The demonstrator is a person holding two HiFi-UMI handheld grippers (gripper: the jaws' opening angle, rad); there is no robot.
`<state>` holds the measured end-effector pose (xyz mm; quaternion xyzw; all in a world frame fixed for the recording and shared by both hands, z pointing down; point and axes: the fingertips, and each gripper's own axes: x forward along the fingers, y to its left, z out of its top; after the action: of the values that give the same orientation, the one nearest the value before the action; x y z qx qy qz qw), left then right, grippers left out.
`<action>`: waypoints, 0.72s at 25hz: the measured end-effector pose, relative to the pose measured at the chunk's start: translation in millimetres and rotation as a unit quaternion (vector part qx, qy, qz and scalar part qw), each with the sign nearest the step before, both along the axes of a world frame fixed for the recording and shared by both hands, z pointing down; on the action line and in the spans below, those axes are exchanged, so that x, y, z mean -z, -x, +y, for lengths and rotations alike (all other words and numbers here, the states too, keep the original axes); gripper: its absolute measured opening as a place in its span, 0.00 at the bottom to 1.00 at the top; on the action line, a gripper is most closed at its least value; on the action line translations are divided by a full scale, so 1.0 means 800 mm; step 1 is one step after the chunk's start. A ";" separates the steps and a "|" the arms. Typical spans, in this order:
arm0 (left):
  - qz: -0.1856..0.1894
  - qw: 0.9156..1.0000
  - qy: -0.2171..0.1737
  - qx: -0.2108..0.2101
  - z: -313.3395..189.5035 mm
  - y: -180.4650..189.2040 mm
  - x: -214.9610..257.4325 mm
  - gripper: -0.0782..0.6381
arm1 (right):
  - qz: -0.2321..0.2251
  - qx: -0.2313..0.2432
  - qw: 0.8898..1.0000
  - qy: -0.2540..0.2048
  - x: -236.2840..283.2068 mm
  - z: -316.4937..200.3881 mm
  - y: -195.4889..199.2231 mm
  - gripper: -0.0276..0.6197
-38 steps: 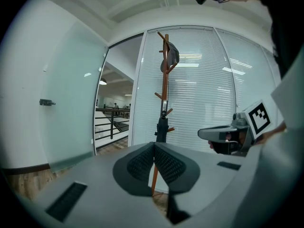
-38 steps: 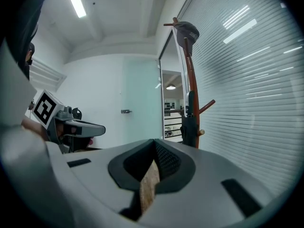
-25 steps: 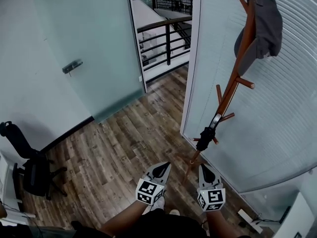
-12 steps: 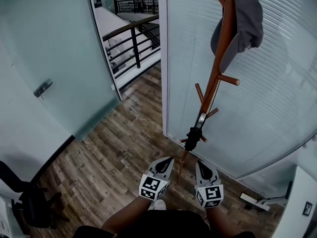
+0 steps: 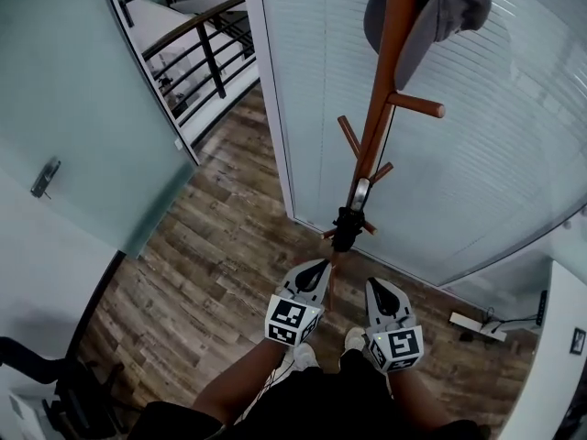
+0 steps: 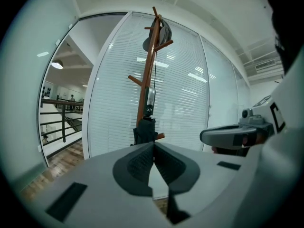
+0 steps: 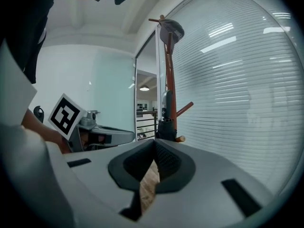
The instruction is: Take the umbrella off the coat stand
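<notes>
I am facing the umbrella (image 5: pixel 347 227) on the coat stand (image 5: pixel 385 81), and I am not holding it yet.

In the head view, the umbrella hangs low on a peg, just past my left hand-held gripper (image 5: pixel 315 269) and right hand-held gripper (image 5: pixel 376 288), so I think I am lining up to reach. In the left gripper view, the jaws are pressed together with nothing in them, aimed straight at the umbrella. In the right gripper view, the jaws are together and empty too; they must open first.

My left gripper (image 6: pixel 153 145): jaws pressed together, nothing between. Ahead I see the coat stand (image 6: pixel 151 65), black umbrella (image 6: pixel 145 131) hanging on it, cap (image 6: pixel 164 34) up top.
</notes>
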<state>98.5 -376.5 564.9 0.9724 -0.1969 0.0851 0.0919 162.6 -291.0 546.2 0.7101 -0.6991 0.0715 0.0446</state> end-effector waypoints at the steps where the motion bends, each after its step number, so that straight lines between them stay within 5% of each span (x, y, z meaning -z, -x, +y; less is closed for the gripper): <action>1: -0.003 1.000 0.000 0.001 -0.002 -0.006 -0.004 0.13 | -0.002 -0.003 1.000 0.000 0.001 -0.002 -0.006 0.05; 7: -0.033 0.999 -0.021 0.024 -0.021 -0.034 -0.019 0.14 | -0.016 -0.006 1.000 0.005 0.002 -0.015 -0.035 0.05; 15: -0.066 0.995 -0.007 0.081 -0.041 -0.084 -0.043 0.52 | -0.036 0.012 0.999 0.013 -0.019 -0.024 -0.056 0.05; 18: -0.073 0.992 -0.012 0.098 -0.052 -0.098 -0.048 0.56 | -0.036 0.024 0.999 0.017 -0.027 -0.028 -0.065 0.05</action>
<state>176.8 -418.4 603.4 0.9405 -0.2986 0.1443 0.0739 214.4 -313.6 567.8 0.6891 -0.7158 0.1082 0.0329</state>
